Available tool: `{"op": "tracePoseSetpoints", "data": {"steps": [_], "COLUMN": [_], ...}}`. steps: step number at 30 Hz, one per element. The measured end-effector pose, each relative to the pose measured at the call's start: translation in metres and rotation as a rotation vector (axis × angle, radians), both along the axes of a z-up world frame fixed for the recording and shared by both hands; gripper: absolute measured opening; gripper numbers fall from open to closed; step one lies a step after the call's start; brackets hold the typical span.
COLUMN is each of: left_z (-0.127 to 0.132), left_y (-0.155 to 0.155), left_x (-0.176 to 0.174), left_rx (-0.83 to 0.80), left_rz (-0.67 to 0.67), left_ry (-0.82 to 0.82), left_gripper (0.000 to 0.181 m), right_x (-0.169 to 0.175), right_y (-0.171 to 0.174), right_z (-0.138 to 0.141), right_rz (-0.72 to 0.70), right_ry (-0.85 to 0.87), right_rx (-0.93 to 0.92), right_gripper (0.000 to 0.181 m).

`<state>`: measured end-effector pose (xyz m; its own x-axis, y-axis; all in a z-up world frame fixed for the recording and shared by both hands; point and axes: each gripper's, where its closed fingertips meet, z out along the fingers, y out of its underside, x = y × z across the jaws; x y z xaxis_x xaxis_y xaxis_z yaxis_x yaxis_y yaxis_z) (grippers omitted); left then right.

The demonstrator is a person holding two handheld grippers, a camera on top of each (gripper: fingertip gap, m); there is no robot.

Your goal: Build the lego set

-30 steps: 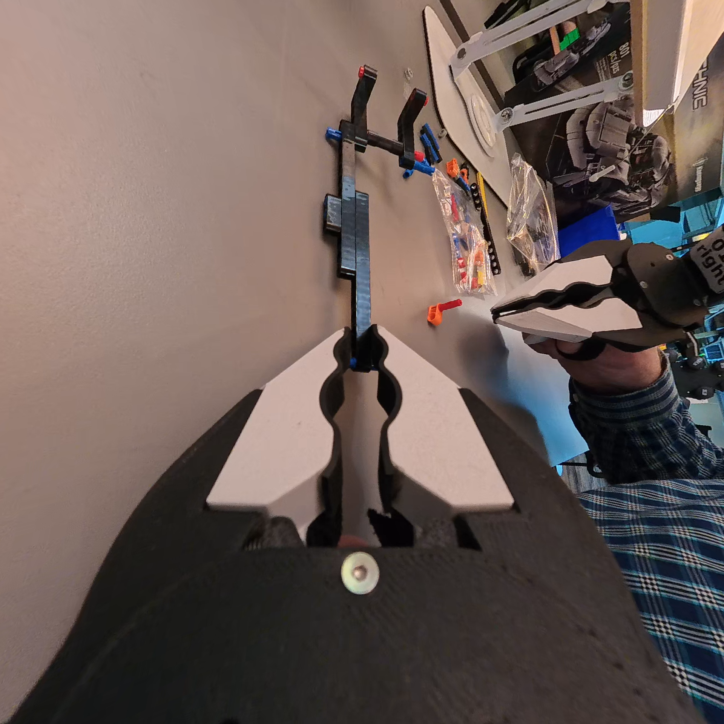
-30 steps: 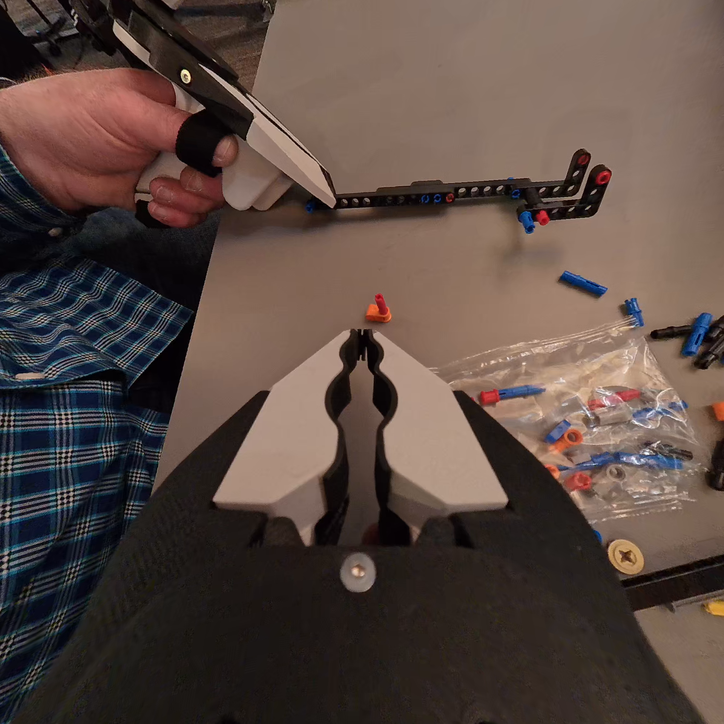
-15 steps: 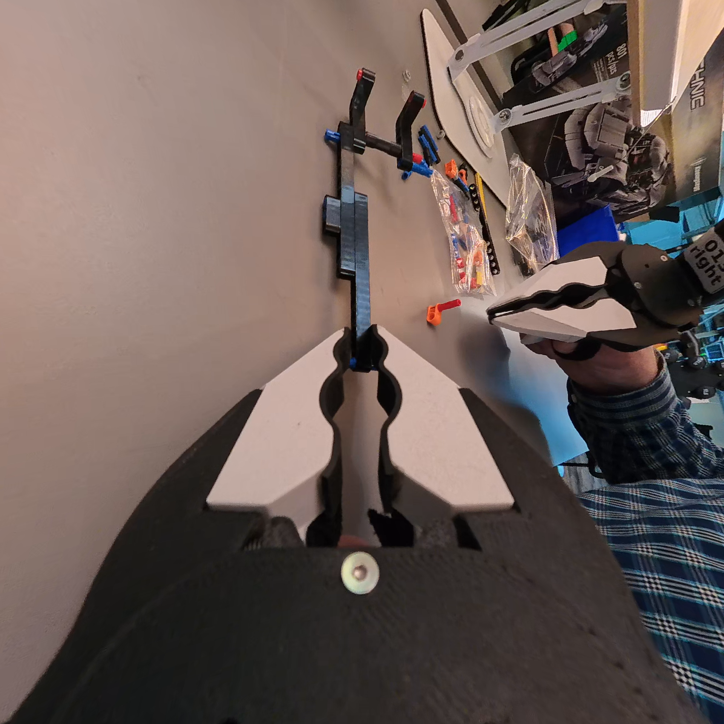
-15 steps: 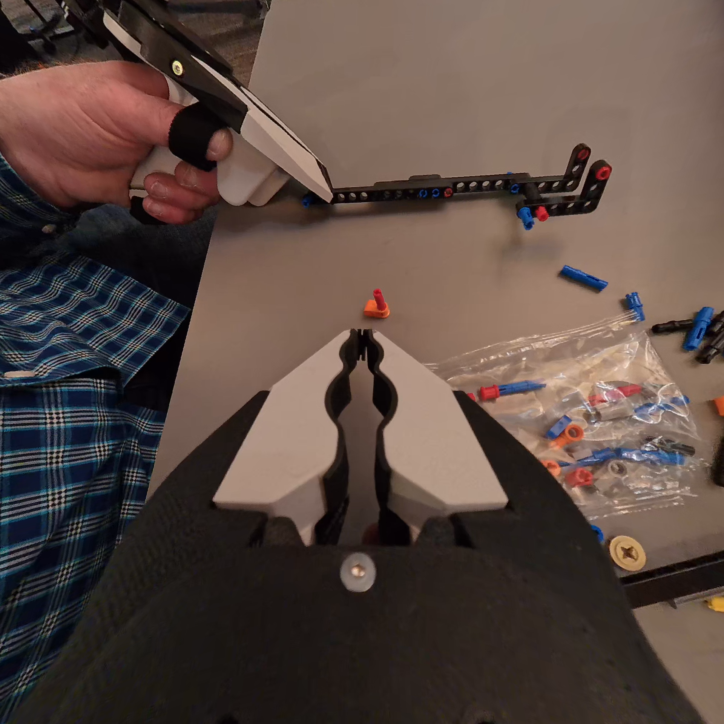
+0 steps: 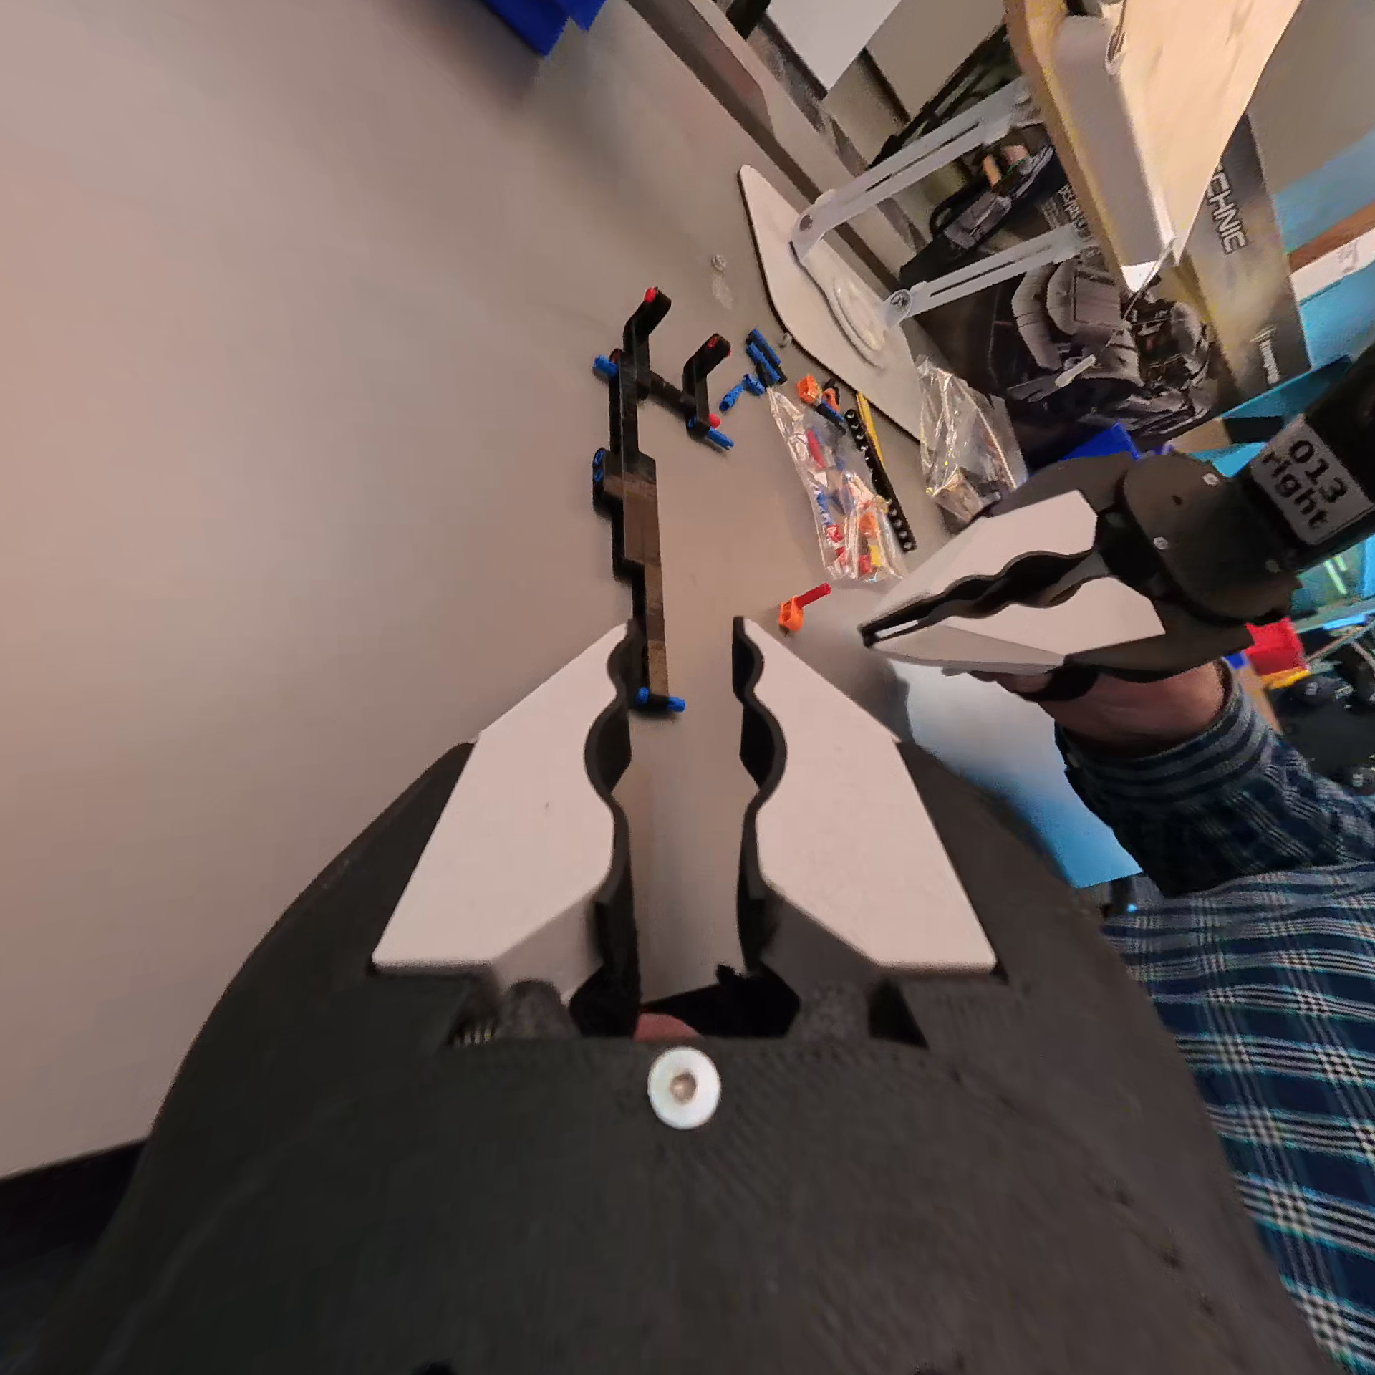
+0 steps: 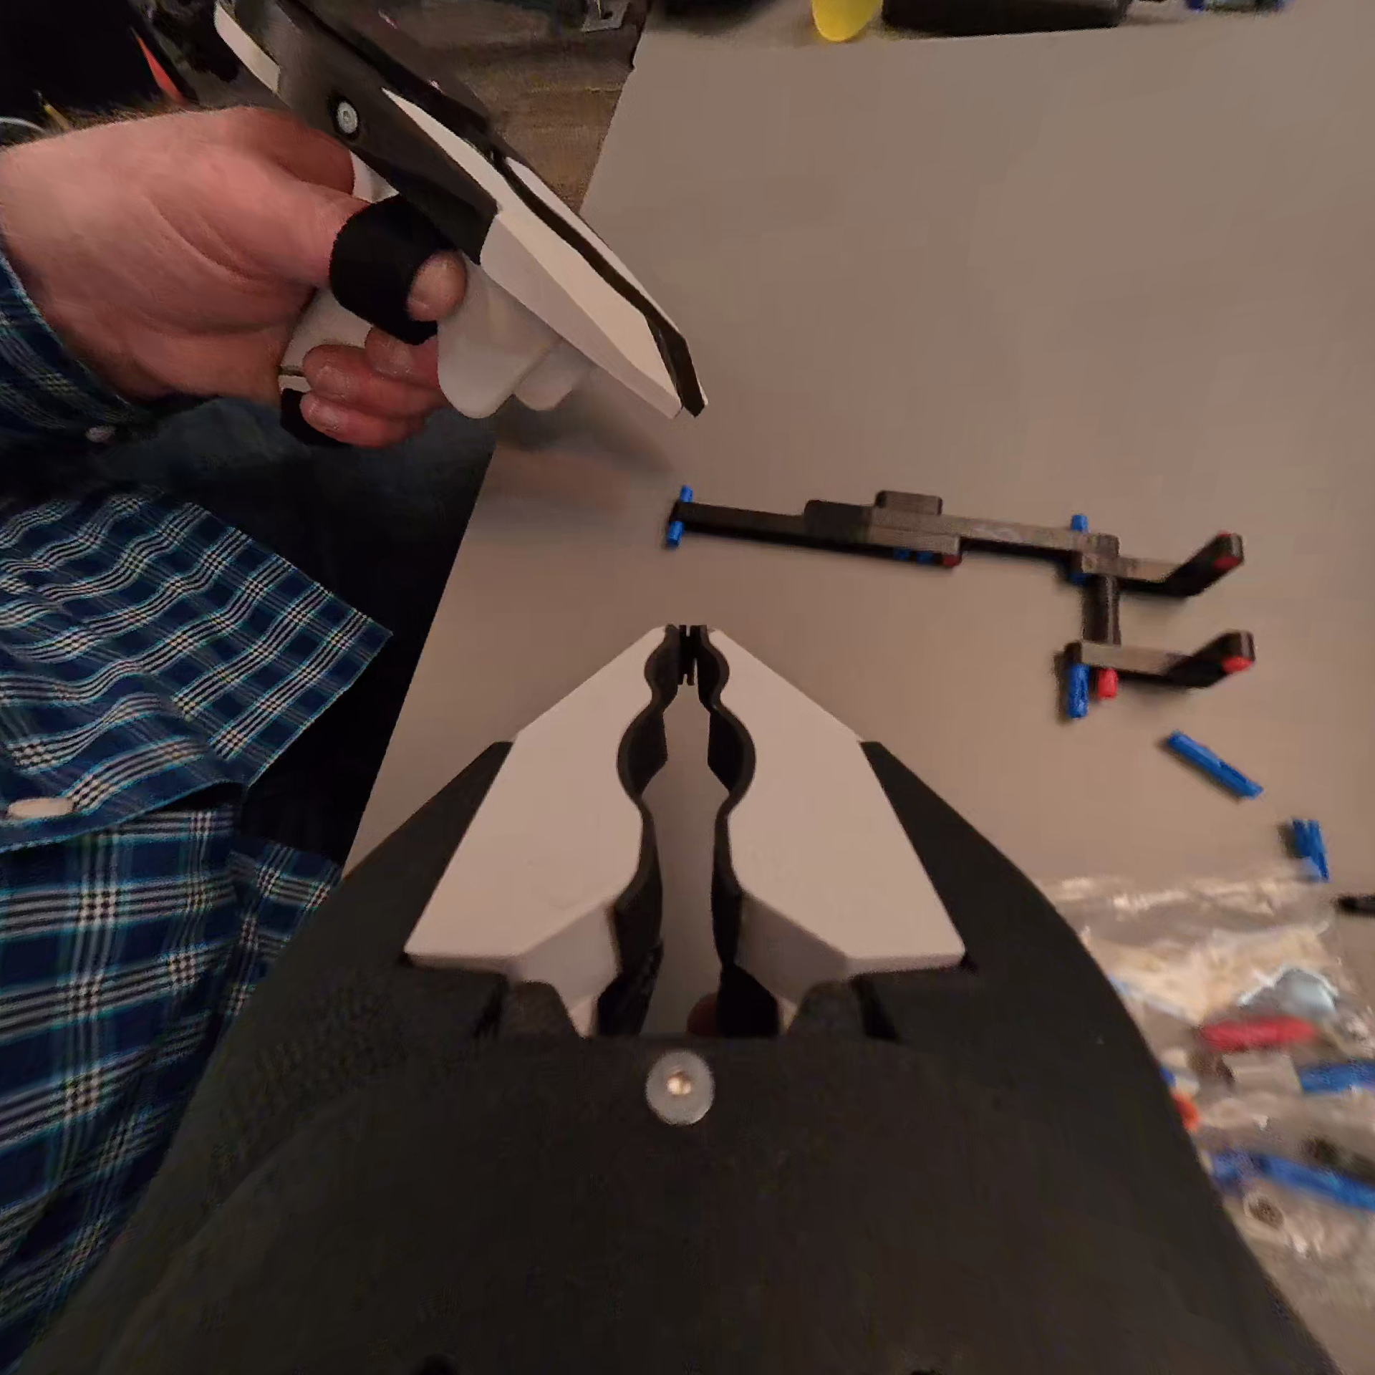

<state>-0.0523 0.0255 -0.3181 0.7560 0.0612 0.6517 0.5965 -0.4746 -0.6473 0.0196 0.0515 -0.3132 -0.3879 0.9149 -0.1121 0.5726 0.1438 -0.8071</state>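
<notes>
The black beam assembly (image 5: 640,521) with blue and red pins lies flat on the grey table; it also shows in the right wrist view (image 6: 893,524). My left gripper (image 5: 683,632) is open and empty, its jaws either side of the assembly's near end without touching it. In the right wrist view it (image 6: 684,402) hovers above and just short of that end. A small orange piece with a red pin (image 5: 800,604) lies to the right. My right gripper (image 6: 688,632) is shut, close to the orange piece in the left wrist view (image 5: 867,636).
Clear bags of small parts (image 5: 841,491) (image 6: 1228,1042) lie on the right. Loose blue pins (image 6: 1213,774) lie near the assembly's forked end. A white stand base (image 5: 818,297) and a set box (image 5: 1116,320) are at the far side. The table edge (image 6: 461,565) runs on the left. My right fingertips sit around 8 cm from my left ones.
My left gripper has opened, let go of the black assembly and drawn back and up. The assembly now lies flat on the table. My right gripper moved forward, still shut.
</notes>
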Motion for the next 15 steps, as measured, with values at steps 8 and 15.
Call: {"op": "tracePoseSetpoints", "data": {"steps": [8,15], "left_z": [-0.005,-0.014], "left_y": [0.001,0.003], "left_x": [0.021,0.025], "left_rx": [-0.031,-0.056], "left_rz": [-0.086,-0.11], "left_ry": [0.148,0.191], "left_gripper": [0.022,0.021], "right_x": [-0.017,-0.014], "right_y": [-0.01,-0.014], "right_z": [-0.02,-0.043], "right_rz": [0.066,0.112], "right_ry": [0.02,-0.071], "right_rx": [0.229,0.289], "right_gripper": [0.001,0.002]}}
